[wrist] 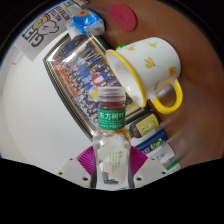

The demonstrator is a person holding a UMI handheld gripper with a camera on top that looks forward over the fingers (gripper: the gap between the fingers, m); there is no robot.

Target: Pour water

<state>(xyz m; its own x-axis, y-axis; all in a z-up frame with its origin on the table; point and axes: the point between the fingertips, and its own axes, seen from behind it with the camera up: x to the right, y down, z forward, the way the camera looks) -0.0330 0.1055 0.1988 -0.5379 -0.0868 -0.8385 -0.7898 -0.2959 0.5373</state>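
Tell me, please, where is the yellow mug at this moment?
In the gripper view, the yellow mug lies tipped just beyond the bottle that the gripper holds, beside the metal tray.

**Bottle between the fingers, mug just beyond**

The bottle (111, 135) stands upright between the fingers of the gripper (112, 172), its lower part between the two pads (88, 163), its cap end pointing away from them. Whether both fingers press on it cannot be told. Just beyond and to the right of the bottle a mug (150, 66) lies tilted, mouth toward the bottle, handle at its right. Left of the mug and behind the bottle a tray (75, 72) rests on the bench (30, 120). Small packets (152, 130) lie right of the bottle, below the mug's handle. More items (85, 22) sit at the bench's far edge, beyond the tray.
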